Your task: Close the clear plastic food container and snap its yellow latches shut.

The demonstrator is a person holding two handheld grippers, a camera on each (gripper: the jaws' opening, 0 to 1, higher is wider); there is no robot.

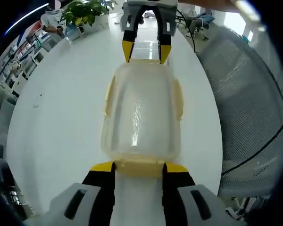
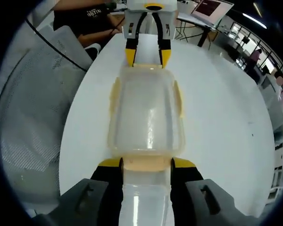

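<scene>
A clear plastic food container lies lengthwise on the round white table, its lid resting on top. Pale yellow latches run along its long sides. My left gripper is open at the container's near end in the left gripper view, yellow-tipped jaws either side of the end latch. My right gripper is open at the opposite end, straddling that end latch. Each gripper appears at the top of the other's view: right gripper, left gripper.
A grey mesh chair stands close beside the table. A potted plant sits at the table's far edge. A person in a black top is behind the table, with desks and a monitor beyond.
</scene>
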